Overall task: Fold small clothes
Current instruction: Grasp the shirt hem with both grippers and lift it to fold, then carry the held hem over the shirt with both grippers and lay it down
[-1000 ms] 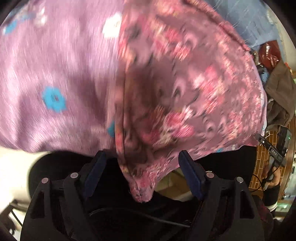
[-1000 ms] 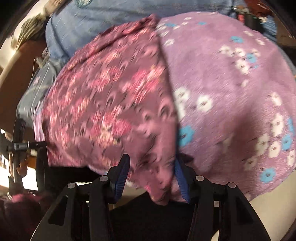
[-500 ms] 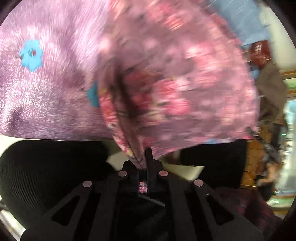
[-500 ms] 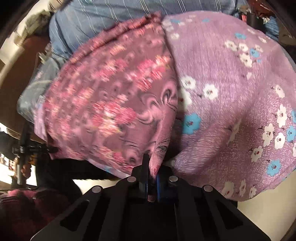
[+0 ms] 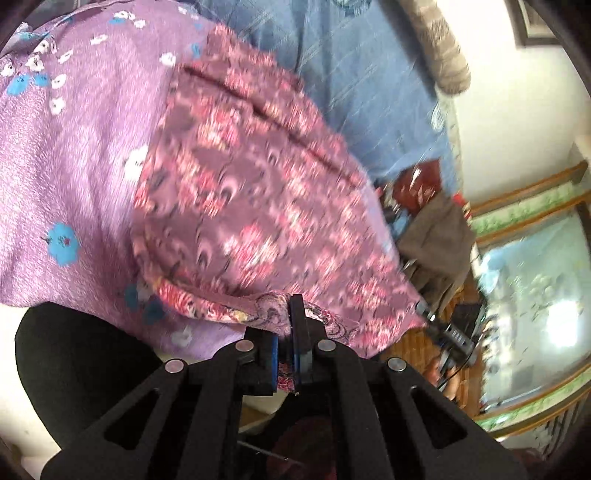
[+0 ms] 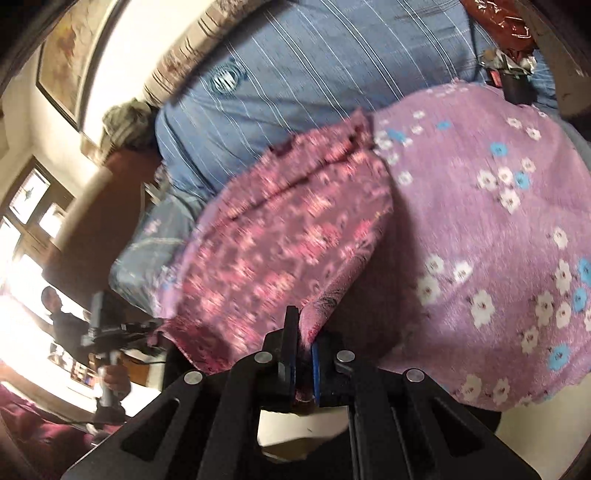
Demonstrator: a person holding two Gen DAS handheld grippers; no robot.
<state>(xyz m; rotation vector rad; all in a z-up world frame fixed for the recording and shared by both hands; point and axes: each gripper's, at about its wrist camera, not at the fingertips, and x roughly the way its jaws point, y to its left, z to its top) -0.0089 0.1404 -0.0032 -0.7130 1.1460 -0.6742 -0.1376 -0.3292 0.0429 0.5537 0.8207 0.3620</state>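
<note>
A small maroon garment with a pink flower print (image 5: 258, 206) lies over a lilac cloth with white and blue flowers (image 5: 66, 155). My left gripper (image 5: 286, 354) is shut on the garment's near hem, which is pulled up off the cloth. In the right wrist view the same maroon garment (image 6: 280, 240) rests on the lilac cloth (image 6: 480, 229), and my right gripper (image 6: 303, 360) is shut on another part of its near edge, lifted too. The other gripper (image 6: 107, 328) shows at the left, held by a hand.
A blue striped bed cover (image 6: 314, 74) spreads behind the cloths, with a red packet (image 6: 498, 18) and small items at its far end. A brown garment (image 5: 439, 236) hangs at the right. A person's black trouser leg (image 5: 81, 362) is close below my left gripper.
Both grippers went from open around the garment's near edge to shut on it, then rose with the hem. The views tilted up, showing more bed cover and room.
</note>
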